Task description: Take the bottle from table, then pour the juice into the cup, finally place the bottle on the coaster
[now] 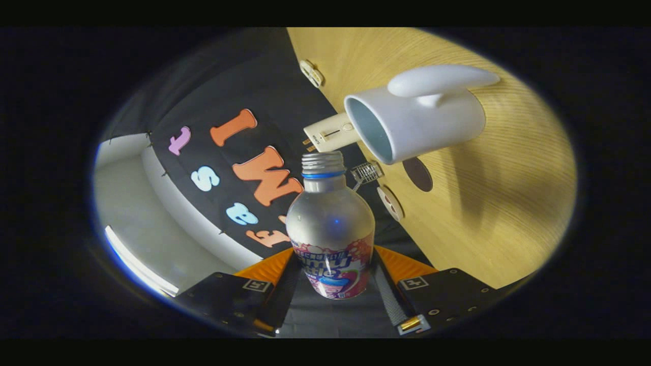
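Note:
My gripper [333, 277] is shut on a silver bottle [330, 223] with a colourful label, both fingers pressing on its lower body. The cap is off, and the threaded neck with a blue ring points ahead. The whole view is rolled, so the wooden table [488, 213] stands like a wall beside the bottle. On it sits a white cup [422, 122] with a curved handle, its open mouth facing the bottle's neck and a short gap between them. I see no juice flowing. A dark round coaster [418, 174] lies on the table just by the cup.
Along the table's edge by the booth wall lie a white rectangular device [330, 133], a small wire clip [367, 172], a round white and red disc [390, 203] and a small white object [311, 72]. Bare wood stretches past the cup.

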Available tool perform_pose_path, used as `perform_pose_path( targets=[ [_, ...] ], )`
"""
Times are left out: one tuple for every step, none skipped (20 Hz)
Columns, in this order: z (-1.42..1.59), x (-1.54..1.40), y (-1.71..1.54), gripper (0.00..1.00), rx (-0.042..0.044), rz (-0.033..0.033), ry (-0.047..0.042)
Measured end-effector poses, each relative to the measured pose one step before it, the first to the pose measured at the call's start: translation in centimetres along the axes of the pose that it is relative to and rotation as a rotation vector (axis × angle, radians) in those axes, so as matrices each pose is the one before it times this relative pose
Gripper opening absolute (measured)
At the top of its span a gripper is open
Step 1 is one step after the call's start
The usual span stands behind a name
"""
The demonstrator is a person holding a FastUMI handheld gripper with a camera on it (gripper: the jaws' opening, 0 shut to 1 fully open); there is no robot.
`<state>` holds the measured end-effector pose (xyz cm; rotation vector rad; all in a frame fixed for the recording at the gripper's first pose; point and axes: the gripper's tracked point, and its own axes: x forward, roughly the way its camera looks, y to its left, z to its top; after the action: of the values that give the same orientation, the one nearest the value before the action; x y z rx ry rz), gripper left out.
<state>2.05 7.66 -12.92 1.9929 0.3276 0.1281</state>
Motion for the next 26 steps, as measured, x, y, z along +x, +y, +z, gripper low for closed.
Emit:
perform_pose_path(
  targets=[
    [0.027,-0.041,-0.201,0.77,-0.04048,-0.01137,-0.00742],
    [0.318,0.056,-0.304,0.76,-0.04706,-0.0209,-0.00863],
    [0.137,0.19,-0.329,0.76,-0.06005,-0.02784,-0.01056],
    [0.275,0.038,-0.339,0.76,-0.06531,-0.02421,-0.01372],
    [0.206,-0.009,0.069,0.77,-0.06874,-0.01581,-0.01709],
    [0.219,0.118,0.147,0.76,-0.07491,-0.0138,-0.01282],
    [0.074,-0.116,0.093,0.76,-0.0807,-0.01664,-0.00943],
    [0.01,0.083,0.307,0.76,-0.08782,-0.00906,-0.00471],
    [0.133,-0.037,0.354,0.77,-0.08345,-0.01068,-0.00629],
    [0.068,0.086,0.275,0.77,-0.08251,-0.0088,-0.00301],
    [0.06,0.07,0.167,0.76,-0.07342,-0.00542,-0.00516],
    [0.163,0.225,0.413,0.76,-0.06667,-0.00351,-0.00282],
    [-0.005,0.095,0.356,0.77,-0.06712,-0.00234,0.00611],
    [-0.124,0.349,0.346,0.77,-0.06314,-0.00027,0.006],
    [-0.128,0.145,0.215,0.77,-0.06244,0.00497,0.00458],
    [-0.15,0.325,0.145,0.77,-0.0636,-0.00318,0.00657],
    [-0.23,0.364,0.039,0.77,-0.06417,-0.00345,0.01054],
    [-0.2,0.515,0.05,0.77,-0.05304,-0.00651,0.00913],
    [-0.074,0.543,-0.062,0.77,-0.04453,-0.00922,0.00371],
    [0.025,0.479,-0.095,0.77,-0.04326,-0.008,0.00037],
    [0.268,0.628,0.044,0.77,-0.03545,-0.00785,-0.00464],
    [0.103,0.469,0.057,0.77,-0.03459,-0.00825,-0.00537],
    [0.075,0.61,-0.039,0.77,-0.02625,-0.00922,-0.00676],
    [-0.009,0.717,0.115,0.77,-0.03628,-0.00014,-0.00135],
    [-0.16,0.724,-0.407,0.77,-0.03423,-0.02123,0.00527],
    [0.157,0.643,-0.494,0.77,-0.02924,-0.01865,-0.00541]
  ],
)
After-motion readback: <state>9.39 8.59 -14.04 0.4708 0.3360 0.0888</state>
